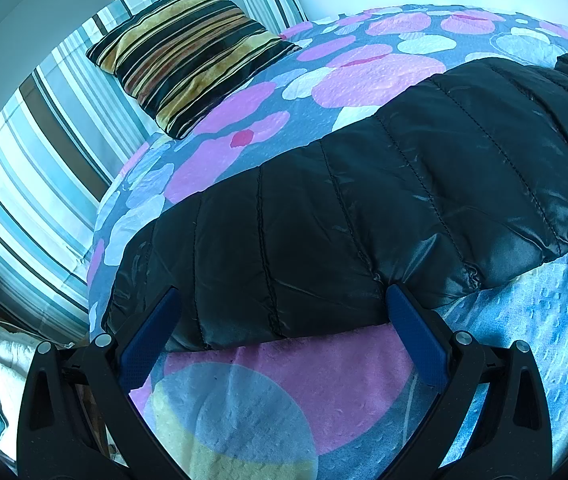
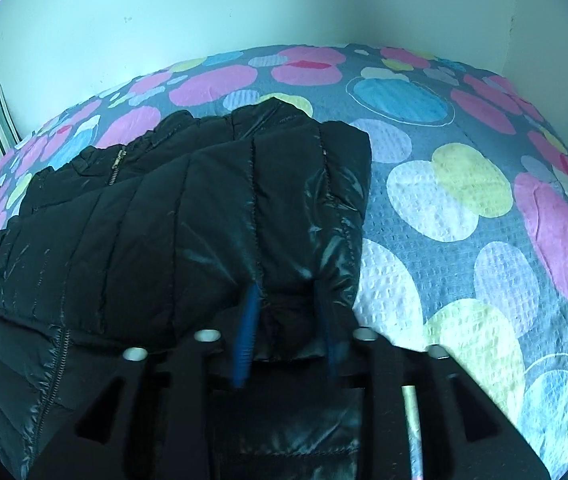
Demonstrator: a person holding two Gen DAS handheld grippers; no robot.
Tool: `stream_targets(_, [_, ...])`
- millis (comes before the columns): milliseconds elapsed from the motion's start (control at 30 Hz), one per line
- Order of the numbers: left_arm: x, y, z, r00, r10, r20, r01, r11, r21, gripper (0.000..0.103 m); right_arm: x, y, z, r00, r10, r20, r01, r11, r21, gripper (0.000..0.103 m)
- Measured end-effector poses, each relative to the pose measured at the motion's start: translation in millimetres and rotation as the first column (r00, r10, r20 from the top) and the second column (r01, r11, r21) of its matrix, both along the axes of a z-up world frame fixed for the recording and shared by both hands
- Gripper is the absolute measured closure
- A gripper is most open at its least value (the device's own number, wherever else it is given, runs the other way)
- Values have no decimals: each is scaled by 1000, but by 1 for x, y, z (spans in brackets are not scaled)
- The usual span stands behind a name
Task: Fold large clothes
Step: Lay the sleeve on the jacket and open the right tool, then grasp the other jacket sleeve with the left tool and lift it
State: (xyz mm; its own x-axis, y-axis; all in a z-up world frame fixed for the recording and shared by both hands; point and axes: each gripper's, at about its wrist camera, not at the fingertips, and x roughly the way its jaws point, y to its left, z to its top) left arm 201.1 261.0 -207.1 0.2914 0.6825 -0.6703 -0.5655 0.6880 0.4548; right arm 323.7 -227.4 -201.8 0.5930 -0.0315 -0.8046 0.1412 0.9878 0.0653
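Note:
A black quilted puffer jacket (image 1: 363,208) lies on the bed, partly folded over itself. My left gripper (image 1: 282,304) is open, its blue pads on either side of the jacket's near edge, with fabric between the tips. In the right wrist view the jacket (image 2: 156,232) fills the left and middle, its zipper showing at the left. My right gripper (image 2: 289,308) is shut on a bunched fold of the jacket's near edge, its blue fingers (image 2: 248,320) pressed into the fabric.
The bedspread (image 2: 463,200) is grey with pink, blue, white and yellow circles. A striped cushion (image 1: 188,56) rests at the head of the bed against striped blue-white fabric (image 1: 28,168). A pale wall (image 2: 244,4) stands behind the bed.

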Motion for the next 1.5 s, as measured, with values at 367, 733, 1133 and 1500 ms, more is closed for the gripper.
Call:
stream_targets(367, [-1,5,-1,1000,0,15,0,999,-32,2,-5,-11,-20,993,-115,-11,115,993,0,17])
stream_targets(733, [-37,19,9,994,-12,111,37,974,-222,2,-3,4,-22,993,-121,-14,119,985,-122,14])
stream_targets(1133, [-116,107,46,908,190,373,8,883,-469,2,-4,12,-21,992,-123,1,121,972,-201,13])
stream_targets(1500, [-121,173,18,812,394,431,57,681,-730,2,-5,12,-21,992,-125,4,123,971,-205,12])
